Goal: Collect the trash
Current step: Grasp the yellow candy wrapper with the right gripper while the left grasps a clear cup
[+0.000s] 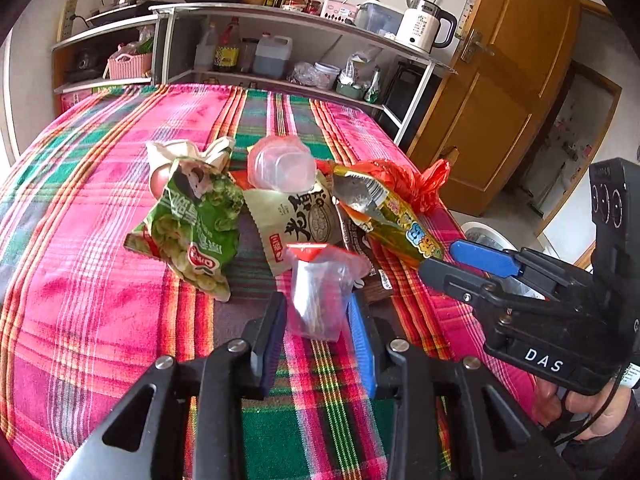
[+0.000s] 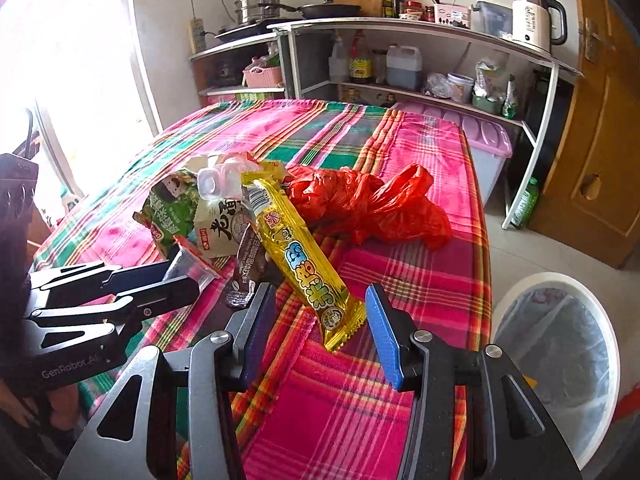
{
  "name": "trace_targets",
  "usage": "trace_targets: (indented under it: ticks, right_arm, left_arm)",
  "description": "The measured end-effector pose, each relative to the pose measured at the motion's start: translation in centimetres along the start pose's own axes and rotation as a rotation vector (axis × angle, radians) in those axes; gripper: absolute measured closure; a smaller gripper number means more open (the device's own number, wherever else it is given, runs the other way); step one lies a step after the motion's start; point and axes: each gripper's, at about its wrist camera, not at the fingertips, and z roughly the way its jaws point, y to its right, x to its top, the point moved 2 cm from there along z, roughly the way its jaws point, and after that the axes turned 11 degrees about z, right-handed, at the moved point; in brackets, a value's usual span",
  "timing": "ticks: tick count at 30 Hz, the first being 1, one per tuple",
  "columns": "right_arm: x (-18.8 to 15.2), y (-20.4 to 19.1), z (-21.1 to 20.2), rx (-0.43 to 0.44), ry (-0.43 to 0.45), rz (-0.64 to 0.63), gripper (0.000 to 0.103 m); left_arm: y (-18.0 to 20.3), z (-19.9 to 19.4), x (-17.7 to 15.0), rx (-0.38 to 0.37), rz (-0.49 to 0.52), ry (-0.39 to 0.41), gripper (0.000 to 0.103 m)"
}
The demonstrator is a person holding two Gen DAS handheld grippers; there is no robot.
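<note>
A small clear bag with a red rim (image 1: 320, 292) lies on the plaid tablecloth (image 1: 100, 280) between the pads of my left gripper (image 1: 316, 300). The pads stand slightly off its sides, so that gripper is open. In the right wrist view my right gripper (image 2: 320, 290) is open around the near end of a long yellow snack wrapper (image 2: 304, 264) without pressing it. Behind lie a green snack bag (image 1: 192, 228), a beige packet (image 1: 296, 220), a clear plastic cup (image 1: 280, 164), a dark wrapper (image 2: 244, 276) and a crumpled red plastic bag (image 2: 372, 204).
A white bin with a clear liner (image 2: 560, 344) stands on the floor off the table's right edge. Beyond the table are a shelf unit (image 2: 400, 24) with bottles, pans and a kettle (image 2: 532, 20), a lilac storage box (image 2: 488, 140) and a wooden door (image 1: 500, 80).
</note>
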Motion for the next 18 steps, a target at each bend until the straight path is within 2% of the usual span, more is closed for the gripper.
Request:
trace_targets:
  ticks: [8, 12, 18]
  right_arm:
    - [0.7, 0.2, 1.3, 0.014, -0.028, -0.018, 0.055]
    - [0.7, 0.2, 1.7, 0.013, -0.040, -0.026, 0.073]
    - [0.5, 0.2, 1.0, 0.018, -0.026, -0.012, 0.084]
  left_arm:
    - [-0.4, -0.1, 0.0, -0.011, -0.009, 0.013, 0.070]
    - [-0.5, -0.1, 0.0, -0.020, -0.010, 0.013, 0.071]
    - [-0.4, -0.4, -0.1, -0.018, -0.004, 0.026, 0.071]
